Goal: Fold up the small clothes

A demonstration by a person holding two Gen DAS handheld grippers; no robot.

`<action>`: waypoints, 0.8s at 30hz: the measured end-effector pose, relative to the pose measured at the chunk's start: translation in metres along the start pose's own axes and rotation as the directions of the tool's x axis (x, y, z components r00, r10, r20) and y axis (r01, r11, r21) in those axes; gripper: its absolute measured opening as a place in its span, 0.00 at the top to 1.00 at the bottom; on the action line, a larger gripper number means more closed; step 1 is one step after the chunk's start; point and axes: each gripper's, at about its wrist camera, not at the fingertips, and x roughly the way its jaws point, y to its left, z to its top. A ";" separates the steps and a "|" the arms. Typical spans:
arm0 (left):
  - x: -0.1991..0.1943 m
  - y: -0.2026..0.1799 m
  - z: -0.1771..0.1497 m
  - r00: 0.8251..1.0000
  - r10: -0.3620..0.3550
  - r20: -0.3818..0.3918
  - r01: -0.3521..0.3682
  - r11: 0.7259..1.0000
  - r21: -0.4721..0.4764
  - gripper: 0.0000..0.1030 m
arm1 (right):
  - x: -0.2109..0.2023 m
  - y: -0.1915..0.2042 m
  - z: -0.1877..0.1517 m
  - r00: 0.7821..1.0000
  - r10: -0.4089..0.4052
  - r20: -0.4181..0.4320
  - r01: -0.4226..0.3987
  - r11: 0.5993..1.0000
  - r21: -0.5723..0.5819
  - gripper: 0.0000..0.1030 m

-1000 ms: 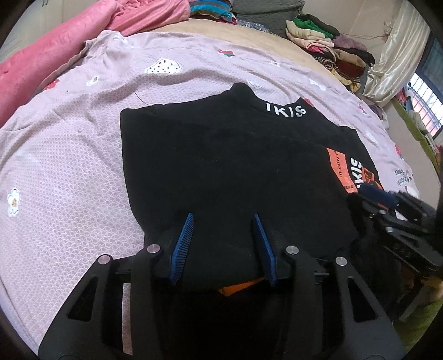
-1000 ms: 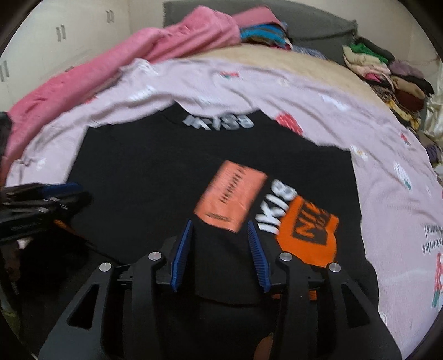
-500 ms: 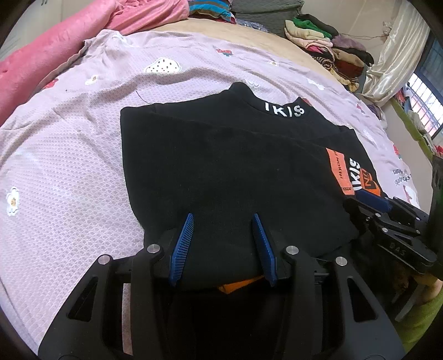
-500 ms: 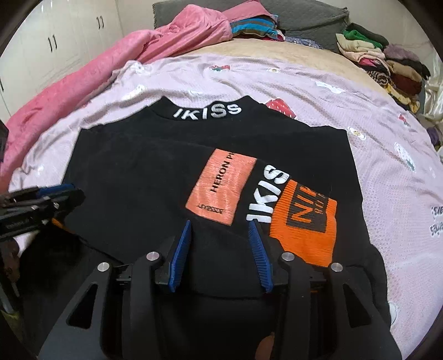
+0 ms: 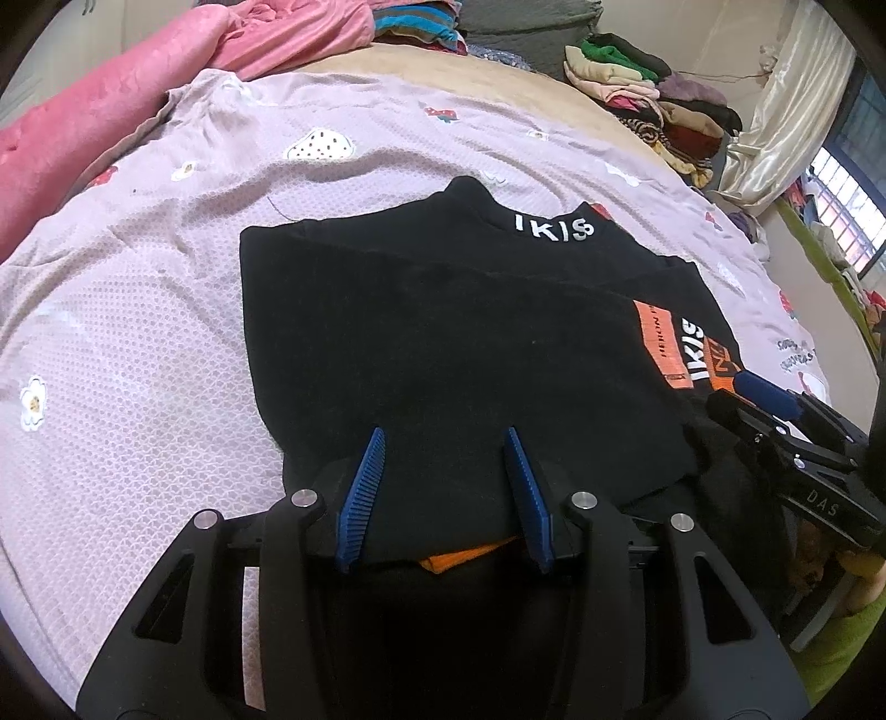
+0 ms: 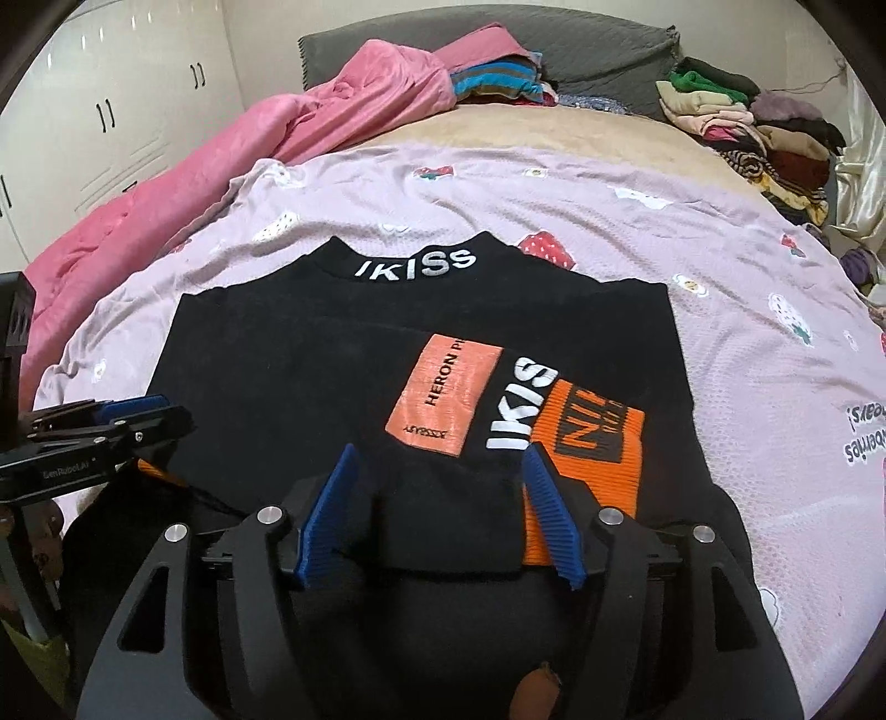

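A black top (image 5: 454,343) with white "IKISS" on the collar and orange patches lies on the lilac sheet (image 5: 138,332), its sides folded in. It also shows in the right wrist view (image 6: 310,387). My left gripper (image 5: 446,487) is open, its blue fingers astride the garment's near folded edge. My right gripper (image 6: 437,509) is open over the near edge by the orange patch (image 6: 587,443). Each gripper appears at the side of the other's view: the right gripper (image 5: 786,437), the left gripper (image 6: 111,432).
A pink blanket (image 6: 232,166) lies along the left and far side of the bed. Folded clothes (image 6: 758,133) are piled at the far right, more by the grey headboard (image 6: 554,50). White cupboards (image 6: 111,111) stand left; a window (image 5: 841,188) right.
The right wrist view has drawn back and steadied, showing more of the bed. Both grippers stay open over the garment's near edge. The garment has not moved.
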 end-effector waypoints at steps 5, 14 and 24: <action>-0.005 0.001 0.002 1.000 -0.003 0.008 0.003 1.000 -0.005 0.64 | -0.007 -0.001 -0.002 1.000 0.004 0.018 -0.004 1.000 0.008 0.29; -0.016 -0.003 0.003 0.999 -0.004 0.033 0.004 1.000 0.003 0.55 | -0.023 -0.004 -0.003 0.998 -0.016 0.059 0.015 0.999 0.030 0.16; -0.038 -0.008 0.004 0.996 0.004 0.085 -0.006 1.000 0.024 0.31 | -0.043 -0.004 -0.001 0.995 -0.025 0.101 0.021 0.999 0.043 0.09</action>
